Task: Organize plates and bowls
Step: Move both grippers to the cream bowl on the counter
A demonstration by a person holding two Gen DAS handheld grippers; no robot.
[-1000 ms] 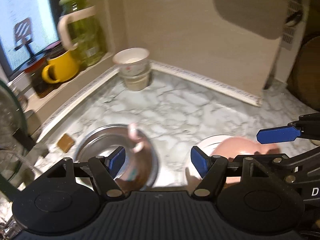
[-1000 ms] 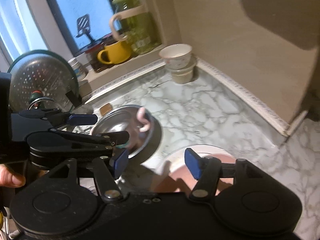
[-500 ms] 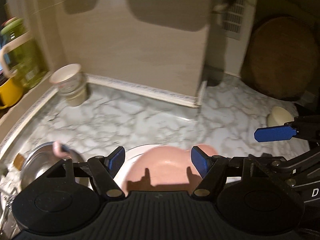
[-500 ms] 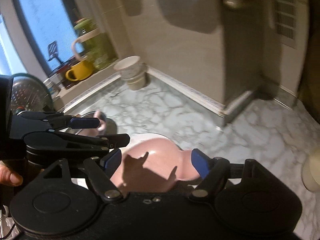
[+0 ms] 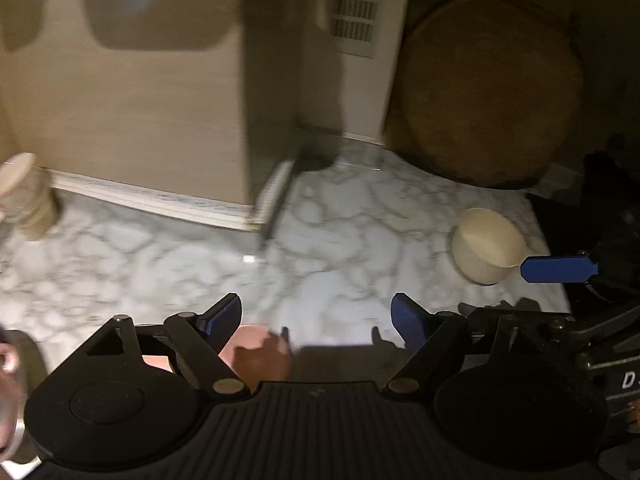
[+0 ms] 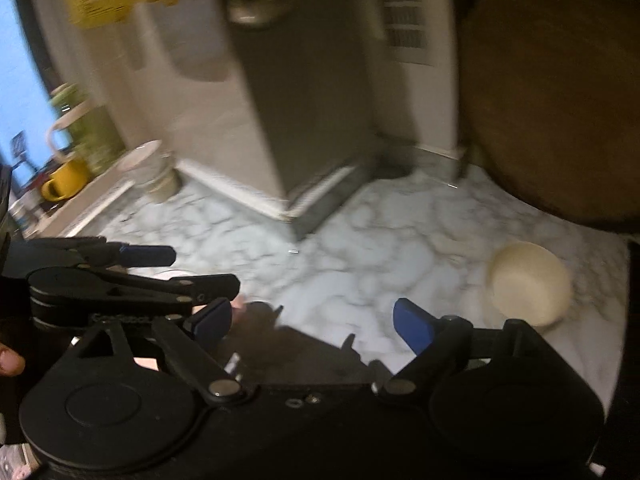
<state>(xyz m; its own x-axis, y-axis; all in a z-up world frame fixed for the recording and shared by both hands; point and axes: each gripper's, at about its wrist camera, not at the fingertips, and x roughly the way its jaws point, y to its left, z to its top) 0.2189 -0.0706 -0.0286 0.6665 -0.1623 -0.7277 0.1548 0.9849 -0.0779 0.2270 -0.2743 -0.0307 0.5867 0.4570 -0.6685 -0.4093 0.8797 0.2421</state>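
1. The left gripper (image 5: 316, 316) has its blue-padded jaws opening, already wide, with only bare grey-veined marble countertop (image 5: 340, 240) between them; it holds nothing.
2. The right gripper (image 6: 312, 320) is likewise opening and wide, and nothing sits between its pads either.
3. The likely target is the small cream ceramic bowl (image 6: 528, 284), standing upright on the marble at about 2 o'clock from the right gripper and well apart from it. In the left view the same bowl (image 5: 488, 244) lies at 2 o'clock too, just beyond the right gripper's blue fingertip.
4. The pink rounded dish (image 5: 256, 352) shows at 7 o'clock, under the left gripper's left finger. A stack of pale bowls (image 6: 152, 168) stands at the wall at 10 o'clock in the right view.
5. To do the reach well, I would judge: slow down, since both views are blurred, straddle the cream bowl's rim with one pad inside and one outside, and close only once the pads are level.
6. Keep clear of the round brown wooden board (image 5: 492, 92) leaning behind the bowl at 1 o'clock.
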